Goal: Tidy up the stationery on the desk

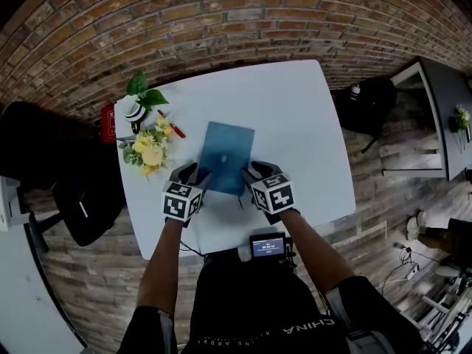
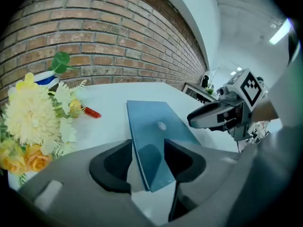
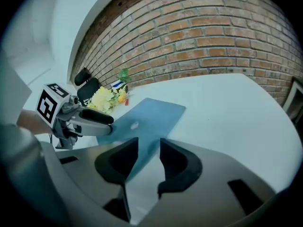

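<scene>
Astride near corners of blue notebook [image 1: 226,157], jaws gape.

I get head view from above, steeply down on white bench [image 1: 295,124], brick wall [image 1: 221,21] at far edge. Both gripper views ride low, close behind own jaws, facing that wall from opposite sides. All three share blue notebook [image 1: 226,157], flowers [image 1: 150,152].

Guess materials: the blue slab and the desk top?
Blue slab: thin, flat and stiff-looking, with a smooth satin sheen and a small pale mark at its centre. Anodised metal or hard plastic; the look leaves it open. Desk top: plain white, even and seamless with a faint sheen, probably laminate or painted board.
</scene>
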`<action>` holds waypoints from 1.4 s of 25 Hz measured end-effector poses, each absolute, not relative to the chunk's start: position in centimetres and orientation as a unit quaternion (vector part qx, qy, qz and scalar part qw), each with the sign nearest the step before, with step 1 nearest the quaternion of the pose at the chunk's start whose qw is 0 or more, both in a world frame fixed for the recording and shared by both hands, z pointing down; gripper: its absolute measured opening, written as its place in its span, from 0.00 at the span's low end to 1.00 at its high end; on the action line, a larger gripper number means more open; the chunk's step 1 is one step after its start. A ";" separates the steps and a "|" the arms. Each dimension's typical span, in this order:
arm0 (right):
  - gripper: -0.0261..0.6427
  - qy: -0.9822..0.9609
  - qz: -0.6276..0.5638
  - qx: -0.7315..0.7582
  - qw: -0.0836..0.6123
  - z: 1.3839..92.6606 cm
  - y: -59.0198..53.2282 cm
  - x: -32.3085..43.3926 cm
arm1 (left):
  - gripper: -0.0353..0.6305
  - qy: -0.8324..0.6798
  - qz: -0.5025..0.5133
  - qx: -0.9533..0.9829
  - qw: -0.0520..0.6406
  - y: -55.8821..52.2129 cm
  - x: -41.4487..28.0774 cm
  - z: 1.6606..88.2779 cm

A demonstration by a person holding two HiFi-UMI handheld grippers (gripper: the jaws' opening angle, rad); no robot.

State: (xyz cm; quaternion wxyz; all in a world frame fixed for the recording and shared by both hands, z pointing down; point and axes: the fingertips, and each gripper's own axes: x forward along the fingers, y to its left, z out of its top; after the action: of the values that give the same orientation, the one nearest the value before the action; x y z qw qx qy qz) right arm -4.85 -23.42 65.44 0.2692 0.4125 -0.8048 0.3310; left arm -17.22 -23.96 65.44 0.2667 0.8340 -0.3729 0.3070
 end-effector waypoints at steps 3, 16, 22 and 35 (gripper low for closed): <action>0.27 -0.793 0.351 0.425 0.261 66.4 -23.8 -4.9 | 0.36 -0.359 0.314 0.836 0.270 -23.9 -16.9 66.2; 0.24 -0.790 0.332 0.435 0.276 67.3 -23.6 -5.4 | 0.36 -0.377 0.318 0.825 0.275 -23.6 -16.8 66.8; 0.23 -0.795 0.326 0.420 0.290 67.3 -23.3 -4.5 | 0.35 -0.388 0.316 0.816 0.290 -21.9 -15.9 66.7; 0.19 -0.798 0.305 0.419 0.308 67.2 -22.1 -1.7 | 0.34 -0.422 0.290 0.796 0.322 -17.2 -12.6 66.9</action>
State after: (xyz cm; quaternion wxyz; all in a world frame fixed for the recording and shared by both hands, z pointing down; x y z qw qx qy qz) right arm -1.66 -22.10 67.21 0.3076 0.4187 -0.7980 0.3052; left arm -12.58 -17.20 66.92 0.3221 0.7964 -0.4217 0.2900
